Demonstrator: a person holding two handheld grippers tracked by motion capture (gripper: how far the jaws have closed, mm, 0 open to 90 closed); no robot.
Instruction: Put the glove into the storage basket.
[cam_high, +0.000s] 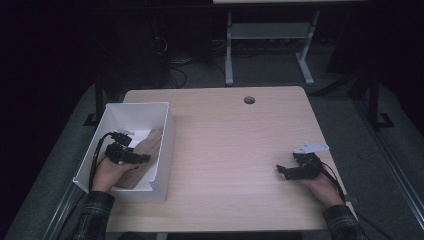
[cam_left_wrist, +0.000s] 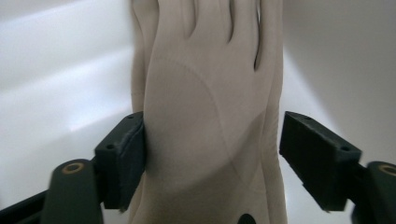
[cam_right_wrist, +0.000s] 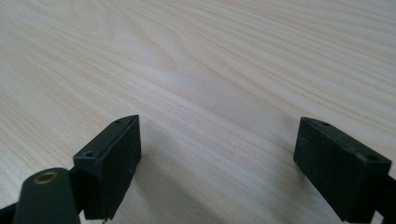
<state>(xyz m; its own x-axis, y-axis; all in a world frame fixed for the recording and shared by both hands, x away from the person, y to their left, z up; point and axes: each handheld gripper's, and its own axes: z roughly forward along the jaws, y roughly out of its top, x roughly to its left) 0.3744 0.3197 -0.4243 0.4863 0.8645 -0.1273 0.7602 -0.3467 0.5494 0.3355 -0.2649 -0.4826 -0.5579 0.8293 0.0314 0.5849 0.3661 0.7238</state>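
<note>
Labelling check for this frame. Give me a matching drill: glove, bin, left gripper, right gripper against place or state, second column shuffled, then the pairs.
Things:
1. glove
2. bin
3. left gripper
4. right gripper

Places or states:
A. open over bare table
B. white, at the table's left edge
C. beige, lying inside the bin
D. jaws open, straddling the glove

Pairs: 1-C, 2-B, 3-D, 4-A

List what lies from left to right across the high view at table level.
White bin with the left gripper over a beige glove inside it → bare wooden table → right gripper.
</note>
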